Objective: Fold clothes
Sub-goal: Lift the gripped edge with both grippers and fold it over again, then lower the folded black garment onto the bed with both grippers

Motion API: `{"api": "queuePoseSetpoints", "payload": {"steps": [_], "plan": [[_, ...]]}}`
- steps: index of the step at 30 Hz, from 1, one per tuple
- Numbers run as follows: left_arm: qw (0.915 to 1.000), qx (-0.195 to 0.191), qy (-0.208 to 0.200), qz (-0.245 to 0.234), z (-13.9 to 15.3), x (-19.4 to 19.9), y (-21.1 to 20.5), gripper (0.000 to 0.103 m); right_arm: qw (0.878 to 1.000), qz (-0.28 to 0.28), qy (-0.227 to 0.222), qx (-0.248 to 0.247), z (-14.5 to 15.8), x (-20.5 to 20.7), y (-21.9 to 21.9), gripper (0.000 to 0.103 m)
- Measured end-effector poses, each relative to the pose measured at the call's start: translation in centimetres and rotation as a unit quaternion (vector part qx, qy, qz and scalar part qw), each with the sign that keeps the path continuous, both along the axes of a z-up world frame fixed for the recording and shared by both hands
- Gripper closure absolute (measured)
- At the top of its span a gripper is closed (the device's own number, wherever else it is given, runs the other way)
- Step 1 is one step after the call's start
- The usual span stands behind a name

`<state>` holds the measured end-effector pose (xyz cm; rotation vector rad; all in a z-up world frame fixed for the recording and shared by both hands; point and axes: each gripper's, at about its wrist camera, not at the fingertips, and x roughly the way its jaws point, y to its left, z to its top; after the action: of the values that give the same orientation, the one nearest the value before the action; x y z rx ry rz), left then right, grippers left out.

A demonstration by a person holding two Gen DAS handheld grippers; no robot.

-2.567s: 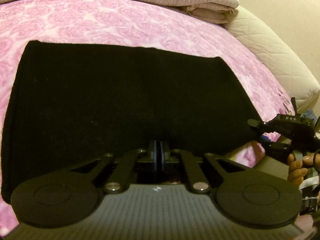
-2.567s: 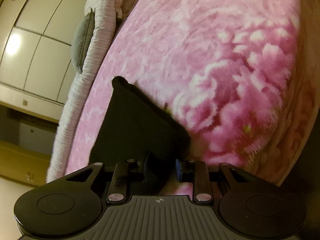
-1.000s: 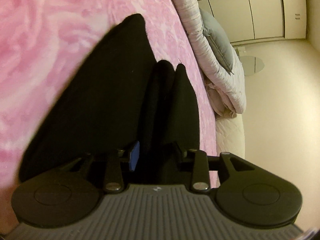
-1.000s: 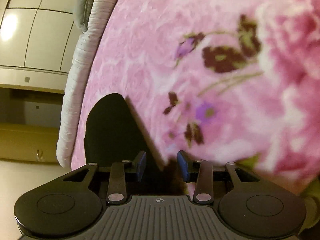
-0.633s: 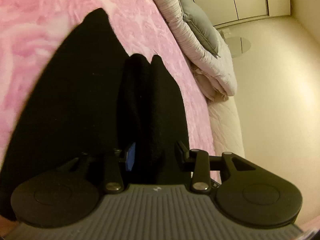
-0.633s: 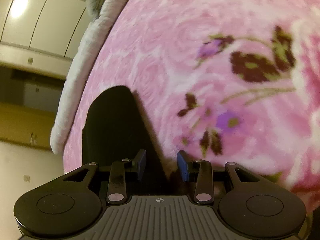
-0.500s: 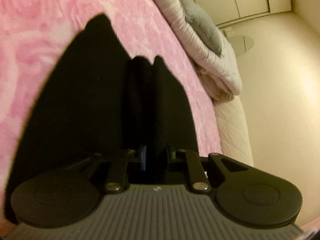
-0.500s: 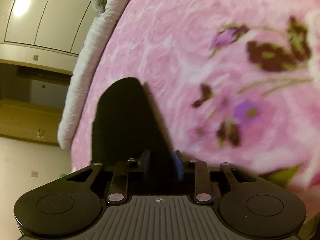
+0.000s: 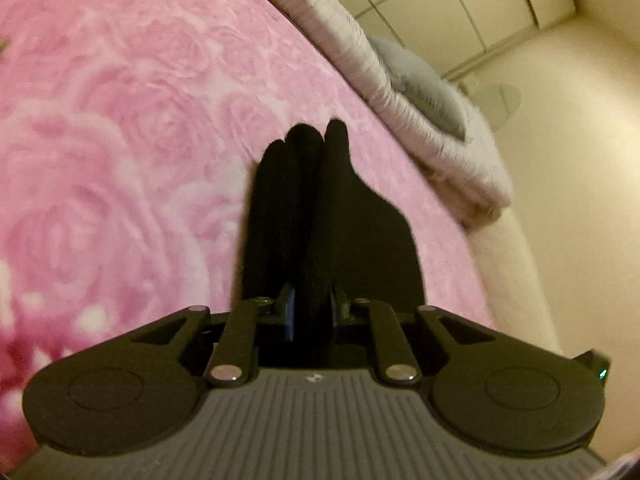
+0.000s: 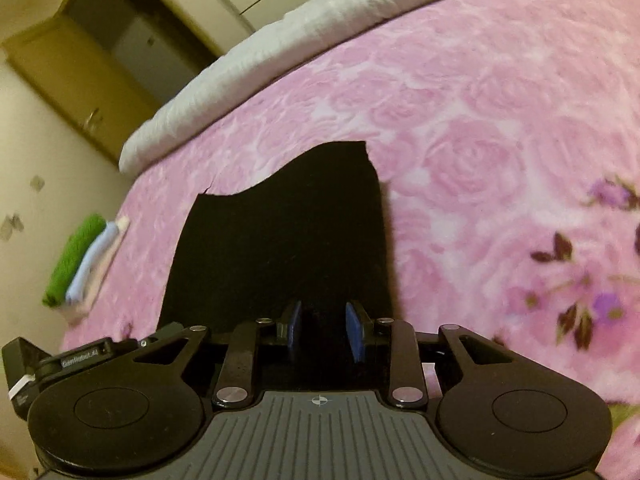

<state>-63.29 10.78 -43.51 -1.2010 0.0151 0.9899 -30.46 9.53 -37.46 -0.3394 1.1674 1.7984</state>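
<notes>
A black garment (image 9: 320, 216) lies folded in several layers on the pink rose blanket (image 9: 120, 128). In the left wrist view I see its layers edge-on, running away from me. My left gripper (image 9: 311, 312) is shut on the near end of those layers. The right wrist view shows the same black garment (image 10: 288, 232) as a broad panel with a wavy far edge. My right gripper (image 10: 325, 330) is shut on its near edge, the blue pads (image 10: 295, 326) pressing thick cloth. Part of the left gripper's body (image 10: 68, 360) shows at the lower left.
A rolled white duvet (image 10: 280, 48) runs along the far side of the bed, with a grey pillow (image 9: 424, 88) on it. A small stack of folded green, blue and white clothes (image 10: 84, 260) sits at the bed's left edge. Cupboards (image 10: 132, 40) stand beyond.
Both grippers have closed from open onto the black garment's near edge. Both views have swung, and the garment now looks narrower and bunched between the left fingers.
</notes>
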Motion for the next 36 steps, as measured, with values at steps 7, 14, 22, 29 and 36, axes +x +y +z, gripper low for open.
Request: {"api": "queuePoseSetpoints", "payload": {"steps": [7, 14, 22, 29, 36], "plan": [[0.9988, 0.002, 0.049, -0.008, 0.1, 0.8, -0.5, 0.083, 0.982, 0.104, -0.136, 0.078, 0.6, -3.5, -0.6, 0.073], [0.9962, 0.014, 0.084, -0.015, 3.7, -0.5, 1.2, 0.07, 0.991, 0.112, -0.062, 0.031, 2.2, 0.2, 4.2, 0.072], [0.9951, 0.019, 0.088, -0.039, 4.2, 0.6, 8.1, 0.075, 0.999, 0.04, 0.011, -0.006, 0.7, 2.5, 10.0, 0.072], [0.9858, 0.098, 0.127, -0.05, 4.4, 1.2, 7.0, 0.097, 0.998, 0.059, -0.031, 0.01, -0.4, -0.4, 10.2, 0.072], [0.9949, 0.045, 0.09, -0.001, 0.9, -0.8, 6.7, 0.094, 0.994, 0.067, -0.076, 0.045, -1.2, -2.1, 9.3, 0.072]]}}
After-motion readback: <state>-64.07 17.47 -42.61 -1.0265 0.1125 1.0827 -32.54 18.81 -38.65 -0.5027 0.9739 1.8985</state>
